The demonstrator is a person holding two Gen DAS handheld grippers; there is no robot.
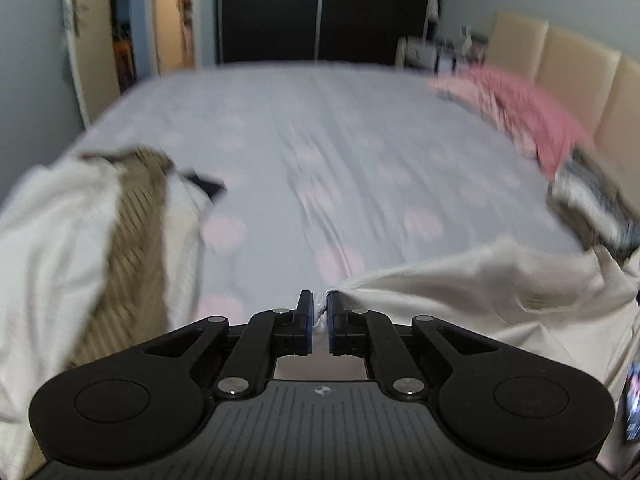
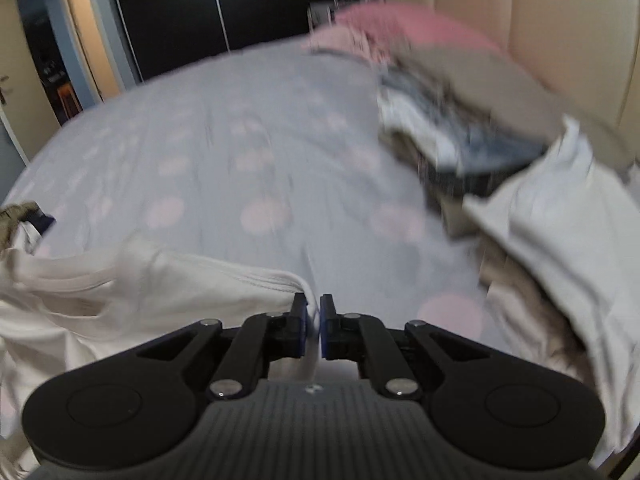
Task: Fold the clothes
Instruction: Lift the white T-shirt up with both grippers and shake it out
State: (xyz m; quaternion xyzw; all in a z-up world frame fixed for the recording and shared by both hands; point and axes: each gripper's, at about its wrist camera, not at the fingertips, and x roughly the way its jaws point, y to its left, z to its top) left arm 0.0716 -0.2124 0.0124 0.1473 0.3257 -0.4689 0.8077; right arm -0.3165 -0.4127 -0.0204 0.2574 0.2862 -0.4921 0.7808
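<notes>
Over the bed (image 1: pixel 320 140) with its pale dotted sheet, my left gripper (image 1: pixel 319 312) and right gripper (image 2: pixel 314 316) each have their jaws pinching an edge of the white garment (image 2: pixel 140 276), which hangs stretched between them.

Bed sheet (image 1: pixel 320 152): pale lavender-grey, printed with soft pink round spots. Garment (image 1: pixel 460 292) between the jaws: plain off-white; pile at left (image 1: pixel 132 220) shows white cloth beside an olive-tan ribbed stripe; heap at the headboard (image 2: pixel 452 120) mixes pink, beige, white and dark blue-grey. Headboard (image 2: pixel 520 8): cream panels; wardrobe (image 1: pixel 320 12): black.
</notes>
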